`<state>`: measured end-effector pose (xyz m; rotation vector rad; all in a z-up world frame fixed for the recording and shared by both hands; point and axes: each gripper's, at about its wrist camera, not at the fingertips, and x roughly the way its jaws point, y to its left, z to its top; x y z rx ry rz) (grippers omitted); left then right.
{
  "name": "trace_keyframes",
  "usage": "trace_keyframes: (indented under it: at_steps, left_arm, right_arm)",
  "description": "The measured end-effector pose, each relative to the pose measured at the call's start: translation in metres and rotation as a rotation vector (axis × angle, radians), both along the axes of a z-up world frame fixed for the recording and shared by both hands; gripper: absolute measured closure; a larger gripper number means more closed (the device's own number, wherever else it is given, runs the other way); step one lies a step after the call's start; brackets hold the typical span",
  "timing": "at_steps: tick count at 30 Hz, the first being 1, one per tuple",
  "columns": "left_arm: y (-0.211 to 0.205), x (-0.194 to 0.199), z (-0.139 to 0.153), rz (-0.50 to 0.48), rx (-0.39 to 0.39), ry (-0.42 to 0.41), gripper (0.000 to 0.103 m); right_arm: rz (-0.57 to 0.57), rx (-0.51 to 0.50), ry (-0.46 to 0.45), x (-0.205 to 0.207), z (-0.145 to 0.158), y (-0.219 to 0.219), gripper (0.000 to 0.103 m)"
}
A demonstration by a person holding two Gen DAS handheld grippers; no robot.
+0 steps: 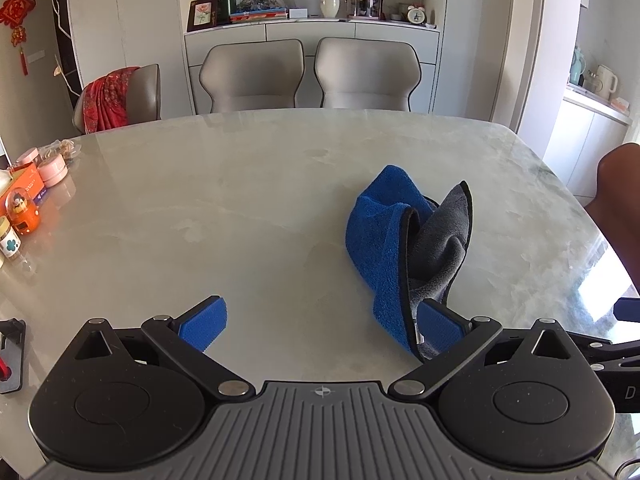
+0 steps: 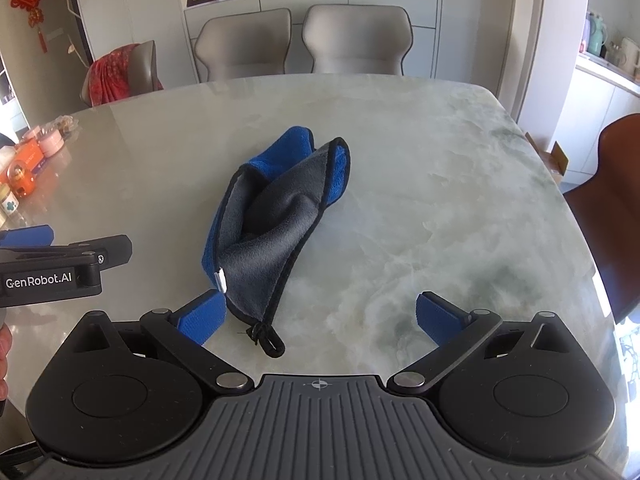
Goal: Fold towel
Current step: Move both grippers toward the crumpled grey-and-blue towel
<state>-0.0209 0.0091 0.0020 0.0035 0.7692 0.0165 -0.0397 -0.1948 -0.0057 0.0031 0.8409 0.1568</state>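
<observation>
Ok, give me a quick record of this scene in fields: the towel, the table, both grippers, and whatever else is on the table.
towel: blue and grey towel, crumpled in a loose heap, not folded
surface: marble table
left gripper: left gripper open, holding nothing
right gripper: right gripper open, holding nothing
hanging loop: black loop at the towel's near corner
clutter: small jars and boxes at the table's left edge

"GenRobot.AI" (white letters) reads on the left tongs (image 2: 26, 236) body.
</observation>
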Motion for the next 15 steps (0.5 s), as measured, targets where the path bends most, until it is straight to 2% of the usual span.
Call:
trace_keyframes:
  at_steps: [15]
  left_arm:
    - [-0.012,0.023,-0.01,-0.032,0.002,0.038,0.0]
  right_arm:
    - [-0.016,-0.024,0.056,0.013,-0.011,-0.001,0.001]
